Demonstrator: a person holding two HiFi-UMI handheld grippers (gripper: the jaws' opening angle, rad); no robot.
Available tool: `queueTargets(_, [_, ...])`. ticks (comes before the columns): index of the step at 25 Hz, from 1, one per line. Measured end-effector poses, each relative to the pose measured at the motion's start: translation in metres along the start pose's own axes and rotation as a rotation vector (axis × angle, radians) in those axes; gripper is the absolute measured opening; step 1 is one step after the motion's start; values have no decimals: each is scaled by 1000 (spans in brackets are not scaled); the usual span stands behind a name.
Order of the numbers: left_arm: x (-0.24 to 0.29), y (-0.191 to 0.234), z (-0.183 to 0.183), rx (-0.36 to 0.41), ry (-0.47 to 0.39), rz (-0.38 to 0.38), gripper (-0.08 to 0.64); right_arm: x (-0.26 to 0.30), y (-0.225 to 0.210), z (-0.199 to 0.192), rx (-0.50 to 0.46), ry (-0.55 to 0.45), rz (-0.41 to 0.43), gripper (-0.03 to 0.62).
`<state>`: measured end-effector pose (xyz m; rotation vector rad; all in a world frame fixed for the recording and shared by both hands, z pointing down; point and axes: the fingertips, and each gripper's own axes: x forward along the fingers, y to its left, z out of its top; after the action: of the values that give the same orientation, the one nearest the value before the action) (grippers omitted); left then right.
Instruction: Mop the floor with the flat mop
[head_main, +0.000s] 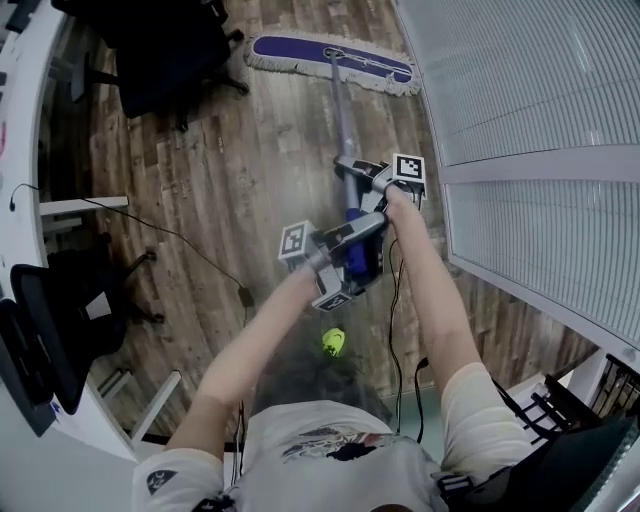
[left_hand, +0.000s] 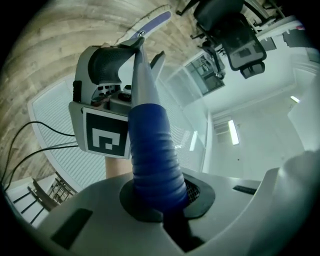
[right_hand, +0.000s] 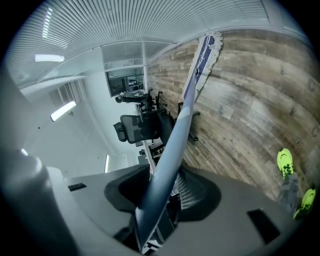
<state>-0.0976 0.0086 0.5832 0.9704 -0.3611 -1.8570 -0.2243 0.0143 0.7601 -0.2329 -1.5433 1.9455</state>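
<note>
**A:** Which step is in hand?

**B:** Mopping proper, I'd judge. The flat mop (head_main: 330, 62) lies with its head flat on the wooden floor (head_main: 260, 170) at the far side. It sits between the office chair (head_main: 165, 50) on the left and the blinded glass wall (head_main: 520, 80) on the right. The left tool (head_main: 368, 232) is clamped narrow on the blue grip (head_main: 364, 262) at the near end. The right tool (head_main: 352, 175) is closed round the bare grey handle (head_main: 342, 115) just beyond it.

**A:** And the next move?

**B:** Most likely another sweep across the boards. That calls for both clamps to stay firm so the handle doesn't twist, and for the head to stay flat. It should also steer clear of the chair base and the cable (head_main: 170, 235) trailing over the floor on the left.

**A:** What does one view show that another doesn't?

**B:** The left gripper view shows the ribbed blue sleeve pinched between its pads, with the right tool farther along the handle. The right gripper view follows the handle all the way to the mop's fringed head. It also catches yellow-green shoes (right_hand: 285, 162) at the near right. Only the head view shows both arms, the chair and the cable together.
</note>
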Motion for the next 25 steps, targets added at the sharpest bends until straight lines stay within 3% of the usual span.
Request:
queueTargets(4, [3,3,22,-38,-3,4,15,14,-5,22,-18,5,-25,152])
queueTargets(10, [-15,15,-6,-31,-2,58,12,0,-13,-9,64,-18,56,141])
queueTargets(18, [-62,43,-114,-59,4,167,11,-60,-32,-111,106,21,101,141])
queueTargets(25, [-122,58,-222,-105,14,284,11,-111,-47,-225,163,43,130,141])
